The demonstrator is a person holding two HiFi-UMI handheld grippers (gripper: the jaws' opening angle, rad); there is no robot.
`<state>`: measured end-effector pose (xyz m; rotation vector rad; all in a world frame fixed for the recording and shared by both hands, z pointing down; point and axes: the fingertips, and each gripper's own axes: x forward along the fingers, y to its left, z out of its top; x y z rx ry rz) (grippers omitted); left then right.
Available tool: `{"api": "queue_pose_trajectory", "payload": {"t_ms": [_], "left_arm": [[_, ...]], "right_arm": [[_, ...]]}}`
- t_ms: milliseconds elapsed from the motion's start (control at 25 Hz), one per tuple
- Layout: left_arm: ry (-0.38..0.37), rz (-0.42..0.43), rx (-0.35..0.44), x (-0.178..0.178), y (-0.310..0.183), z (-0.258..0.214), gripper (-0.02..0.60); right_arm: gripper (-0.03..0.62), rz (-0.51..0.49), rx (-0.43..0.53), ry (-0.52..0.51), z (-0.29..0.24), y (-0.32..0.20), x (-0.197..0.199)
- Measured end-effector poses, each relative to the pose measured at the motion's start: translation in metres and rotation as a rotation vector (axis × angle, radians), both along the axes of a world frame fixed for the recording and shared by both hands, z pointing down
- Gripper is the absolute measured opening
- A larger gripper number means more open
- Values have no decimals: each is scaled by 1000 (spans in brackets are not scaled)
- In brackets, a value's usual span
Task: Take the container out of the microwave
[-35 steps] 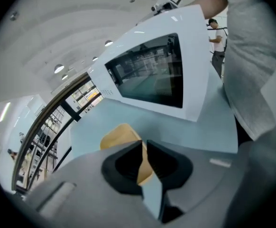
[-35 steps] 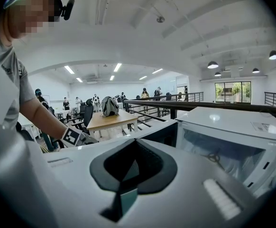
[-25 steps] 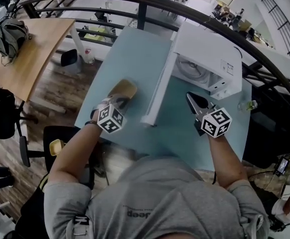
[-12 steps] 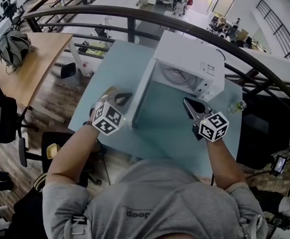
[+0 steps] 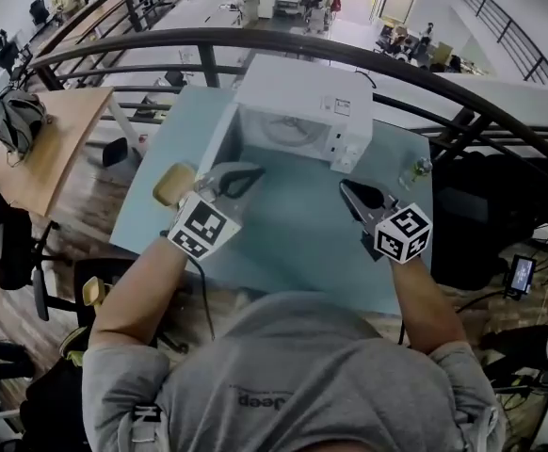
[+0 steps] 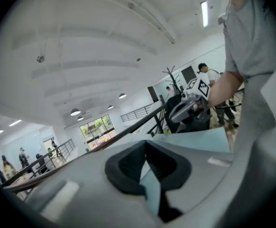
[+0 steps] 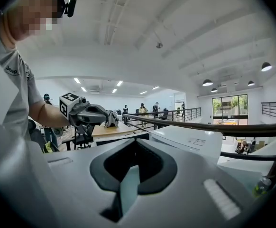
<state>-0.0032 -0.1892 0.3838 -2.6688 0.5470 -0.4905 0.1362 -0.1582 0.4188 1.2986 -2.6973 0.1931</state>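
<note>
1. Left gripper: jaws together and empty, over the table, just beside the open door.
2. Right gripper: jaws likewise together and empty, facing the control-panel side.
3. Microwave: stands beyond both grippers, its cavity open toward the person.
4. Container: pale and round, inside the cavity, ahead of the left gripper, which appears the nearer.

Smooth white microwave casing, matt pale-blue tabletop, wood-grain desk, black metal railing.
</note>
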Motion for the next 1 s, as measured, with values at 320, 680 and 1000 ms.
{"api": "queue_pose_trajectory", "payload": {"t_ms": [320, 680, 1000], "left_arm": [[158, 126, -67, 103, 94, -3, 17], [256, 136, -200, 159, 151, 37, 17], [300, 92, -355, 147, 143, 71, 17]], "right_arm": [[6, -5, 39, 12, -4, 75, 75], [6, -21, 23, -11, 19, 123, 115], [6, 10, -23, -14, 53, 125, 104]]}}
